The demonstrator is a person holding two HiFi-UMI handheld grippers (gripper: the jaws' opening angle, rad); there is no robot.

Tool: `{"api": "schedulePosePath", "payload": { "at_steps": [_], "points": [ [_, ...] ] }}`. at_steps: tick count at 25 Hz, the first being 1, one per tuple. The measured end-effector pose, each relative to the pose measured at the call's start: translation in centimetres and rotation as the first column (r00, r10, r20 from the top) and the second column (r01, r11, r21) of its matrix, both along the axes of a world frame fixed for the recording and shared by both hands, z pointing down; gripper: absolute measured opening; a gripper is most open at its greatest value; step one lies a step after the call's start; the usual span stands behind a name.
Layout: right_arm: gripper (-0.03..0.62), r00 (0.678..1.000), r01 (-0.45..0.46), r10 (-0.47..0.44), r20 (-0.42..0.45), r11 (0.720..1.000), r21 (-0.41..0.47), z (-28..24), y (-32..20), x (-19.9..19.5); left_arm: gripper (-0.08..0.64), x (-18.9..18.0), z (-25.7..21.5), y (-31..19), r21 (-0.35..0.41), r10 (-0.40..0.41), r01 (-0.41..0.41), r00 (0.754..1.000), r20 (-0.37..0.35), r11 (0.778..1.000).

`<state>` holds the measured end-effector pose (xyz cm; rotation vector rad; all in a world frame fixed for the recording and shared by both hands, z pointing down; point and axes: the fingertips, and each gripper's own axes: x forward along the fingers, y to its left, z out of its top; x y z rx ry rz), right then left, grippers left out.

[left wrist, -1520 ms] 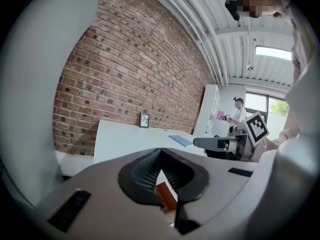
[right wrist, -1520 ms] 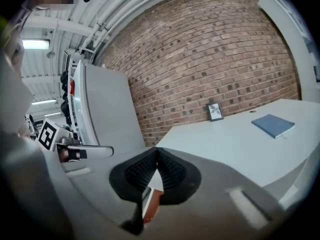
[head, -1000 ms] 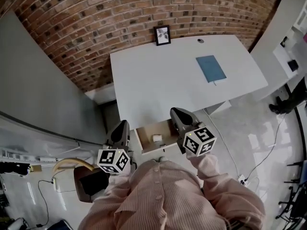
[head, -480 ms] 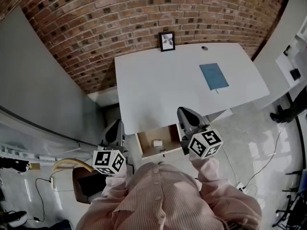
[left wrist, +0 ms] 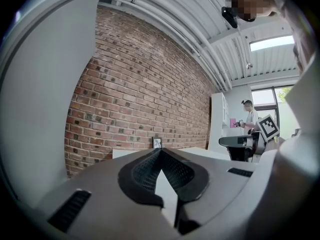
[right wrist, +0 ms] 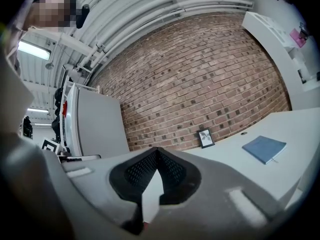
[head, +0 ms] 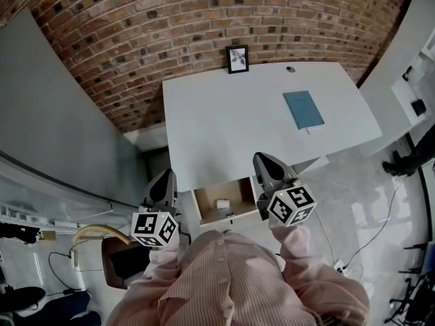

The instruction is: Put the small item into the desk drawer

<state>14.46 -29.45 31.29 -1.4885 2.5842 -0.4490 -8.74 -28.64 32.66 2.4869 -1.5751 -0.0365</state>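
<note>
Right hand-held gripper (head: 264,160) beside open drawer (head: 239,193), 1 small item (head: 222,202) inside

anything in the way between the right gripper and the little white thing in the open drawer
Nothing visible does. The small white item lies uncovered in the open drawer. The right gripper, its jaws shut and empty, hovers just beside the drawer's right side with clear space between them.

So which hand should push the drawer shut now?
Probably the right: the right gripper overlaps the open drawer in the head view, while the left gripper hangs farther off its left side.
</note>
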Motion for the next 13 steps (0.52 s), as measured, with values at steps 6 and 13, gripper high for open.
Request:
{"api": "schedulePosePath", "payload": {
  "at_steps": [6, 13],
  "points": [
    [0.005, 1.0, -0.019, 0.019, -0.005, 1.0, -0.005, 0.2, -0.09, 0.4, 0.001, 0.0, 0.18, -0.25, -0.002, 0.0, 0.0, 1.0, 0.002, 1.0],
    [0.005, 0.999, -0.032, 0.032, -0.006, 0.999, -0.012, 0.44, -0.16, 0.74, 0.001, 0.24, 0.29, -0.6, -0.005, 0.005, -0.005, 1.0, 0.006, 1.0]
  ]
}}
